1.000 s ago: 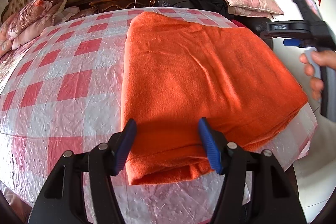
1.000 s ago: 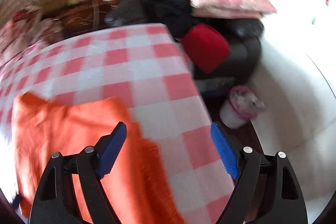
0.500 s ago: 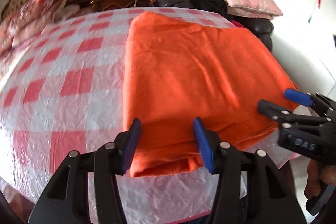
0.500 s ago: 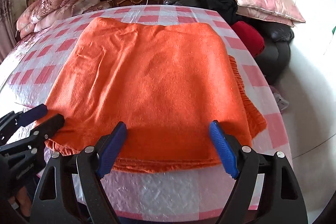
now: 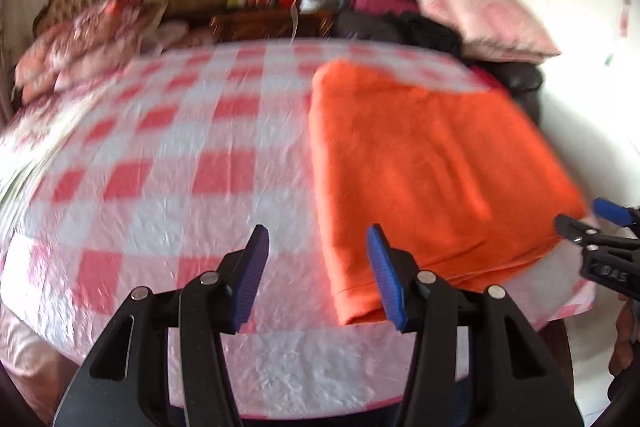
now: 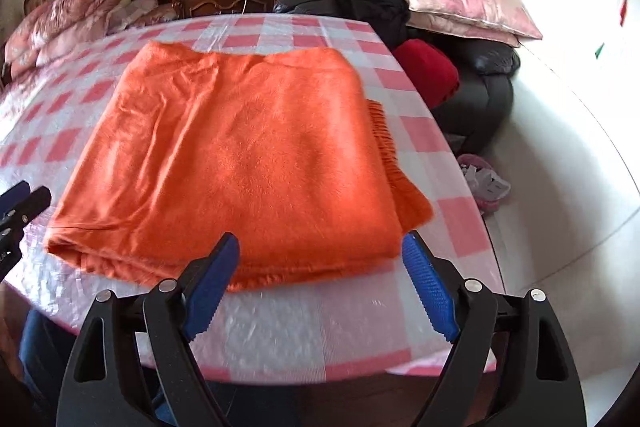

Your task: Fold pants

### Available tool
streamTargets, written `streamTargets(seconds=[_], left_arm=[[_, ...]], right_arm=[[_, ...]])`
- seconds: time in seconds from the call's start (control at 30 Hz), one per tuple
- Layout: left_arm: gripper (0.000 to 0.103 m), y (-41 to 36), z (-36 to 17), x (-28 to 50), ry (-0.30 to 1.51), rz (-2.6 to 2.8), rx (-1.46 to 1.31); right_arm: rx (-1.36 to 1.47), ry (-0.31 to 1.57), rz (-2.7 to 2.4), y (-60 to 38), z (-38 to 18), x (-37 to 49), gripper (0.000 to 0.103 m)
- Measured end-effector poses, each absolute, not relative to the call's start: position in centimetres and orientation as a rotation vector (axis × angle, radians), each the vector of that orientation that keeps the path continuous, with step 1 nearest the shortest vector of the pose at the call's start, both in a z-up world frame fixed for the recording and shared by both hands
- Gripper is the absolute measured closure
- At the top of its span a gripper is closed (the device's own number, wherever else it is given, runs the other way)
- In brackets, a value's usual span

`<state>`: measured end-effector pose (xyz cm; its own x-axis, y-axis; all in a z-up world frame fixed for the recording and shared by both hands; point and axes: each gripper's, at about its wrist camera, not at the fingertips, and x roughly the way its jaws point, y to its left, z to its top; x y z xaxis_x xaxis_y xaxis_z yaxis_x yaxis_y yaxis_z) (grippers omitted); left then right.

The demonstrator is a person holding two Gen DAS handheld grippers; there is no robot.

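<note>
Shifted off the pants (image 5: 420, 163), left tool (image 5: 318, 267) gapes over tablecloth (image 5: 168, 187).

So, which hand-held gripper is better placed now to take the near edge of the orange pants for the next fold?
Right. The right hand-held gripper is open over the near hem of the orange pants; the left hand-held gripper mostly faces the checked cloth.

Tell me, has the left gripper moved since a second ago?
Yes. The left gripper has shifted left: it straddled the folded orange pants' near edge, and now mostly bare red-and-white checked tablecloth lies between its fingers.
</note>
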<state>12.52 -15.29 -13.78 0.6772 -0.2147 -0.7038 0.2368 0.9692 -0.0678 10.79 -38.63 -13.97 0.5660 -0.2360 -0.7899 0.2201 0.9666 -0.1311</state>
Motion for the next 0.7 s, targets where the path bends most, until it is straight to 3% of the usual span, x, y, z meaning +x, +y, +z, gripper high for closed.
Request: streamTargets(seconds=[0.13, 0.27, 0.4, 0.7], left_arm=[[0.038, -16.1, -10.7, 10.0, 0.763, -0.37, 0.02], [0.015, -17.3, -8.5, 8.1, 0.776, -0.431, 0.031], [0.002, -17.9, -6.4, 6.8, 0.78, -0.442, 0.019], [0.002, -18.8, -4.3, 5.4, 0.738, -0.39, 0.073]], right_arm=[[0.004, 0.904, -0.273, -38.3, -11.8, 8.4, 0.022], [0.015, 0.884, -0.288, -37.6, -9.9, 6.2, 0.022], [0.033, 0.868, -0.303, -37.3, -8.5, 4.4, 0.021], [0.029, 0.837, -0.312, -37.0, -6.7, 2.9, 0.021]])
